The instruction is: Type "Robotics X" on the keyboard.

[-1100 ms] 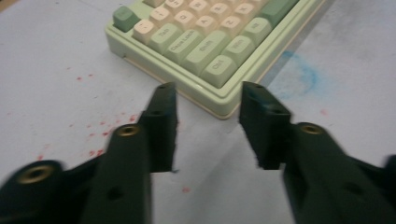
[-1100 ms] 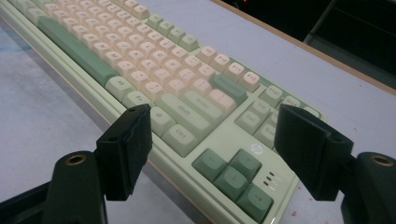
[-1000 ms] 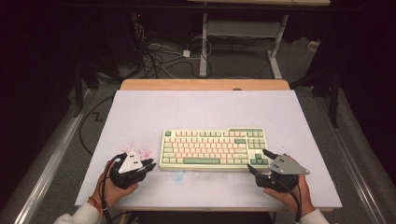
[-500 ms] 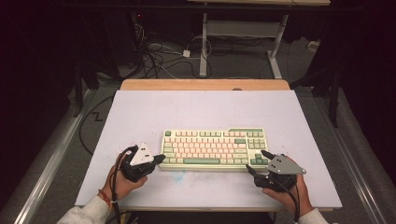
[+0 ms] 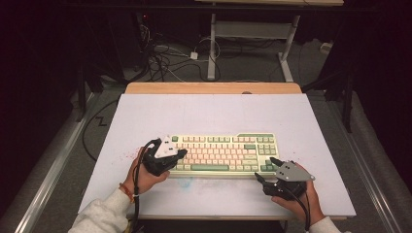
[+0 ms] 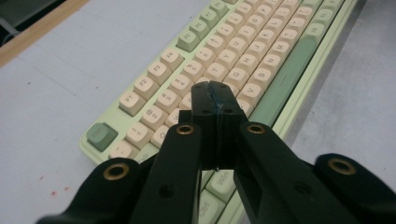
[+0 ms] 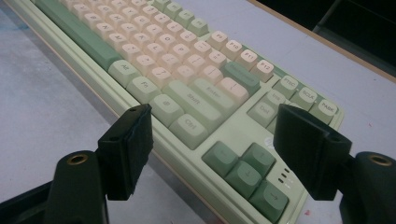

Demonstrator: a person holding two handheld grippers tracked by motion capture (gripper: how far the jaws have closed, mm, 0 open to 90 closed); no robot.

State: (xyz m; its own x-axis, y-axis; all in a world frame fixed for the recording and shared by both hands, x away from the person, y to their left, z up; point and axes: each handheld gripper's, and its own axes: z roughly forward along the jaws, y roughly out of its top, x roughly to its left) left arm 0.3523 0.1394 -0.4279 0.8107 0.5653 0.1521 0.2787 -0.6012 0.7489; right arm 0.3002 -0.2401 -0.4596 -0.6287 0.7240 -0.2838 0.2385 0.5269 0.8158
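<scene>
Just ahead of both pairs of jaws lies the pale green keyboard with cream and darker green keycaps (image 5: 221, 153), flat on the light grey table top (image 5: 209, 114) near its front edge. Beyond the far edge of the table a tangle of dark cables (image 5: 165, 56) lies on the floor beside a white metal table frame (image 5: 252, 29), well apart from either hand. The left gripper (image 6: 215, 100) has its black jaws pressed together with nothing between them, the tips poised over the cream letter keys at the keyboard's left end; whether they touch a key cannot be told. In the high view the person's left hand (image 5: 141, 174) carries that gripper over the keyboard's left edge, its body covering the corner keys. The right gripper (image 7: 212, 135) has its jaws spread wide, empty, the keyboard's right front corner with the dark green arrow keys (image 7: 247, 175) lying between them and just beyond. Faint red specks (image 5: 127, 156) mark the table to the left of the left jaws. Compared with a second ago, the left gripper has moved from the bare table inward over the keyboard's end, while the right gripper has stayed by the right front corner
</scene>
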